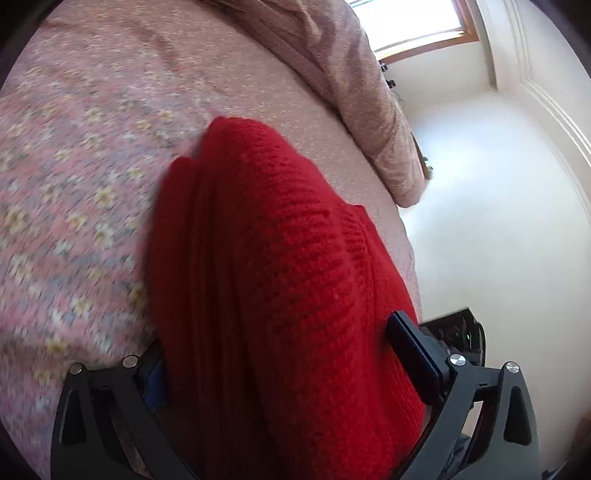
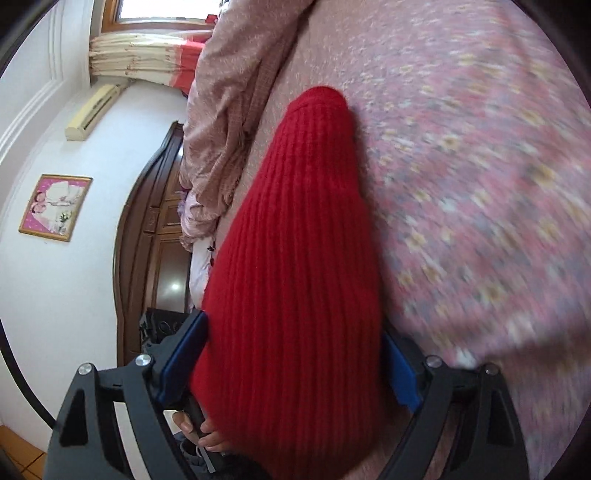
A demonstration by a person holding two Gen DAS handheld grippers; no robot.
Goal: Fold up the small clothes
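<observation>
A red ribbed knit garment (image 1: 273, 258) hangs bunched from my left gripper (image 1: 280, 365), whose jaws are shut on its thick folds above a bed. The same red knit (image 2: 295, 266) fills the right wrist view, clamped between the blue pads of my right gripper (image 2: 295, 365). Its free end droops toward the pink flowered bedspread (image 1: 74, 166), which also shows in the right wrist view (image 2: 480, 184). The bedspread is blurred in both views. The garment hides most of each gripper's inner pads.
A bunched pink quilt (image 1: 354, 92) lies along the bed's far side and shows in the right wrist view (image 2: 225, 122). A dark wooden headboard (image 2: 147, 229), white wall with a framed picture (image 2: 55, 206), an air conditioner (image 2: 92, 110) and a window (image 1: 413, 22) lie beyond.
</observation>
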